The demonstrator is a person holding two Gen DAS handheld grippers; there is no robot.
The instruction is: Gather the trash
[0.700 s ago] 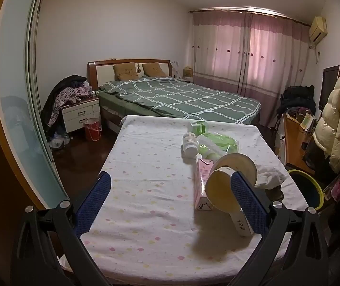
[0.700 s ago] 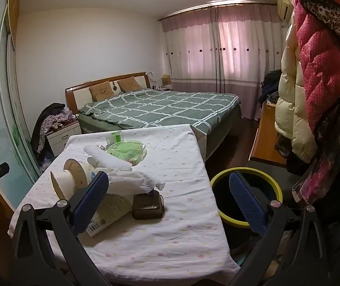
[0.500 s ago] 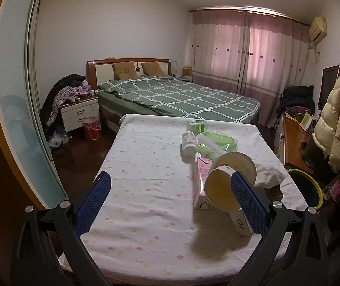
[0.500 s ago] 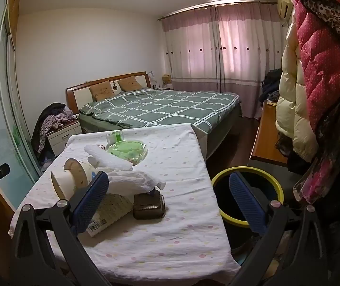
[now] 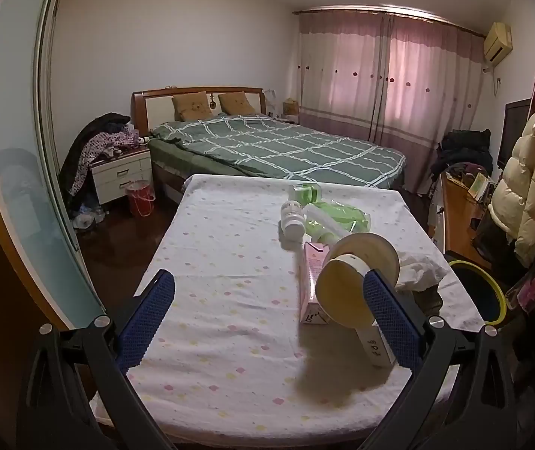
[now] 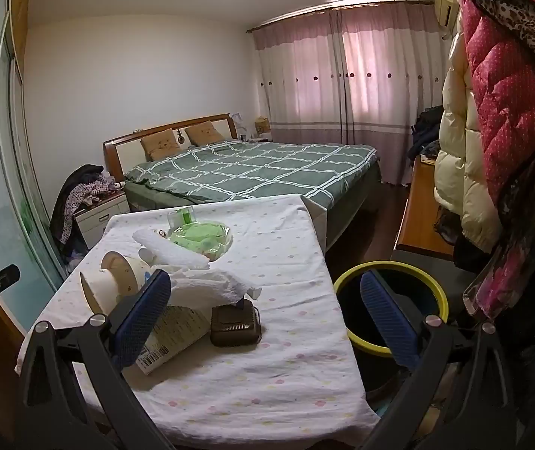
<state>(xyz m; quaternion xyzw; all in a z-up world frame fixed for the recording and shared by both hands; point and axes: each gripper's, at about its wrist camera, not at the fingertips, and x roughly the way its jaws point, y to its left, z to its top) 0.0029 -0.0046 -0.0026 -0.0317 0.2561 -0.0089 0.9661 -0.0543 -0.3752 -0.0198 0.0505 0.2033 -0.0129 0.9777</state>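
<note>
Trash lies on a table with a dotted cloth (image 5: pixel 222 288): a tipped paper cup (image 5: pixel 353 281), a pink carton (image 5: pixel 314 285), a white bottle (image 5: pixel 291 219), green plastic packaging (image 5: pixel 338 219) and crumpled white tissue (image 5: pixel 421 272). In the right wrist view I see the cup (image 6: pixel 111 285), the tissue (image 6: pixel 207 285), a printed box (image 6: pixel 171 335) and a dark brown case (image 6: pixel 235 324). A yellow-rimmed black bin (image 6: pixel 389 300) stands by the table's right side. My left gripper (image 5: pixel 267 318) is open and empty above the near table edge. My right gripper (image 6: pixel 267 318) is open and empty above the near right corner.
A bed with a green checked cover (image 5: pixel 278 150) stands behind the table. A nightstand with clothes (image 5: pixel 121 172) and a red bucket (image 5: pixel 140 198) are at left. Coats (image 6: pixel 499 112) hang close at right, over a wooden desk (image 6: pixel 419 221). A glass sliding door (image 5: pixel 16 150) is at left.
Both views have shifted very slightly; the objects and both grippers stay as they were.
</note>
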